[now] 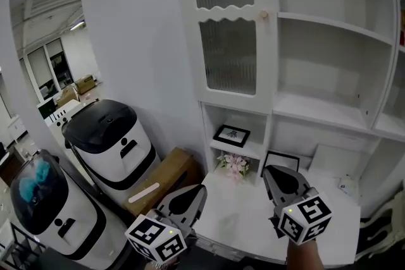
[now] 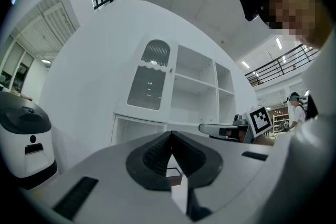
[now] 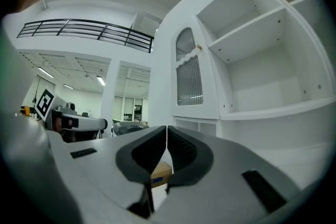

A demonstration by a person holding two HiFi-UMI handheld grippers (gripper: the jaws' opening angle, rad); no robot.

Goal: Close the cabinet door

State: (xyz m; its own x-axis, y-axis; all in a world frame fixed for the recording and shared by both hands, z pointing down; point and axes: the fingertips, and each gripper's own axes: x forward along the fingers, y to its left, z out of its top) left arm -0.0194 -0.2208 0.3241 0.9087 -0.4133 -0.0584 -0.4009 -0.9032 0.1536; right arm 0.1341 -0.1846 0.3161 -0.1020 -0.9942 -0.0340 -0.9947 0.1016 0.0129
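- Head view: the white arched cabinet door with ribbed glass panes sits over the upper left compartment of the white open-shelved cabinet and looks flush with the cabinet's front. Its small round pale knob is on the edge next to the bare shelves.
- Lower down, the left gripper and the right gripper are side by side over the white counter, well apart from the door.
- A black-framed picture and pink flowers sit in the low niche. A brown cardboard box lies at the left.
- Left gripper view: the left gripper's dark fingers are pressed together at the tips with nothing between them. The door is ahead and up to the left, and the gripper does not touch it.
- Right gripper view: the right gripper's fingers are also pressed together and empty. The door and its knob stand above and beyond them.
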